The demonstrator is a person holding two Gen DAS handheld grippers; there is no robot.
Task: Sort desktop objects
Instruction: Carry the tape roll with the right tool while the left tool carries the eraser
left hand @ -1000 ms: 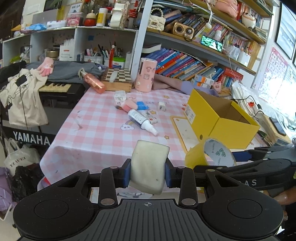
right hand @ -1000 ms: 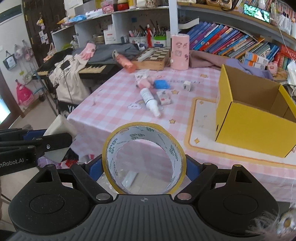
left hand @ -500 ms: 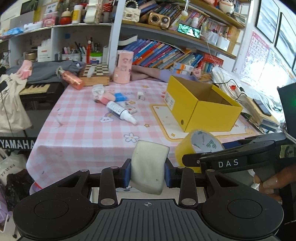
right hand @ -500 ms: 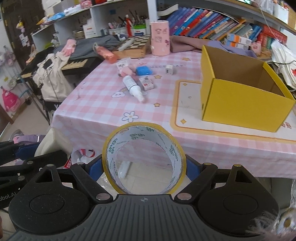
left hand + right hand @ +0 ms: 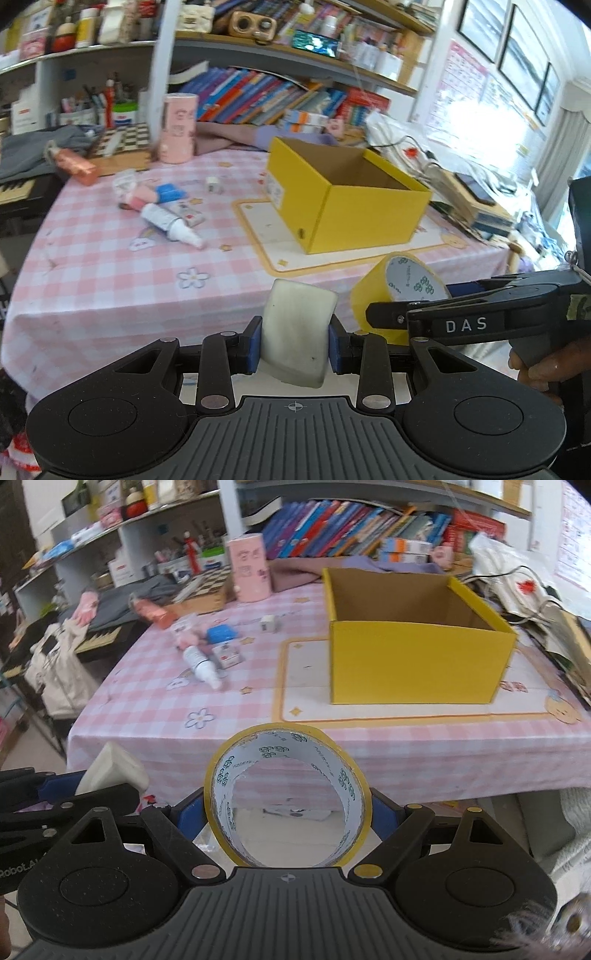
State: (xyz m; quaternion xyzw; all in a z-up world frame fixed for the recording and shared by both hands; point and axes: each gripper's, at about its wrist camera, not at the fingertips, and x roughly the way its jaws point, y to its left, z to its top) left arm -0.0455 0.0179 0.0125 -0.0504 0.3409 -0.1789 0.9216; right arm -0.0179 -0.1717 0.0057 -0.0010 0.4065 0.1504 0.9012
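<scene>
A pink checked tablecloth fronted crowded bookshelves. The left gripper clenched a white foam block; the right gripper clasped a yellow tape roll, both short of the table edge. Each wanted lifting clear over the open yellow cardboard box's rim before release.

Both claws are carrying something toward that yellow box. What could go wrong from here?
The tape roll is pinched only at its sides, so it might twist or slip out. The two grippers sit close together, so the left gripper with its eraser could bump the right gripper at the yellow box.
</scene>
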